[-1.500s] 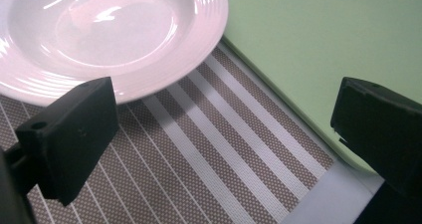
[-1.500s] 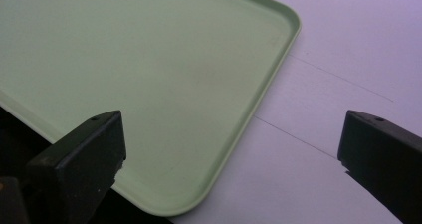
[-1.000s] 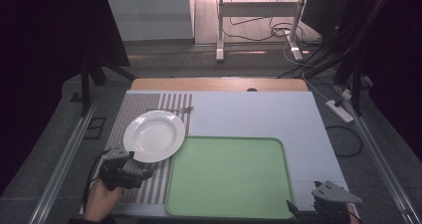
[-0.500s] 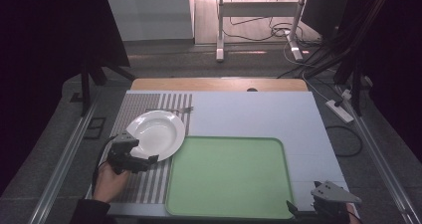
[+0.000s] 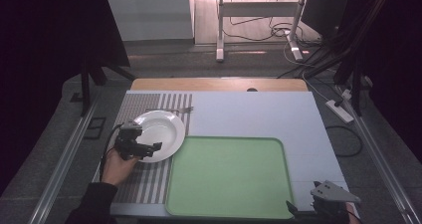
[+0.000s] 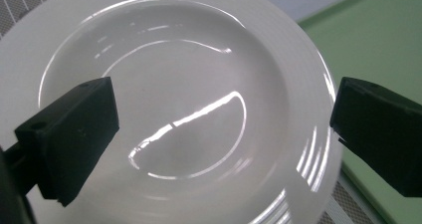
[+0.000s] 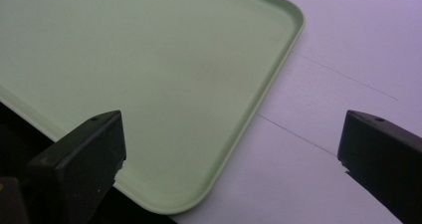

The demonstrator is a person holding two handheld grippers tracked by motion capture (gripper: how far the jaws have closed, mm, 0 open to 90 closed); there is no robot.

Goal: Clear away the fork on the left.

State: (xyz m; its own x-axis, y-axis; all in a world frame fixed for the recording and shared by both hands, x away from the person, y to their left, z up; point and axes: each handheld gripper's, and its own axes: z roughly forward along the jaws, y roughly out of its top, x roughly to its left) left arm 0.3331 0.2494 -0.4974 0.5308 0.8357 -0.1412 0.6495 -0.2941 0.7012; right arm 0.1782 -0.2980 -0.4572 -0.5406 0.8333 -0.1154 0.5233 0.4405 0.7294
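White plate (image 5: pixel 158 134) sits on the striped mat (image 5: pixel 144 184) by the desk's left edge. Left gripper (image 5: pixel 144 148) is wide open over it. I'd grab the rim w/ care; it's slippery. Right gripper (image 5: pixel 318 211) open too, near the green tray (image 5: pixel 226 179).

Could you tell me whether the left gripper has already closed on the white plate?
No, the left gripper has its jaws wide apart above the white plate, gripping nothing.
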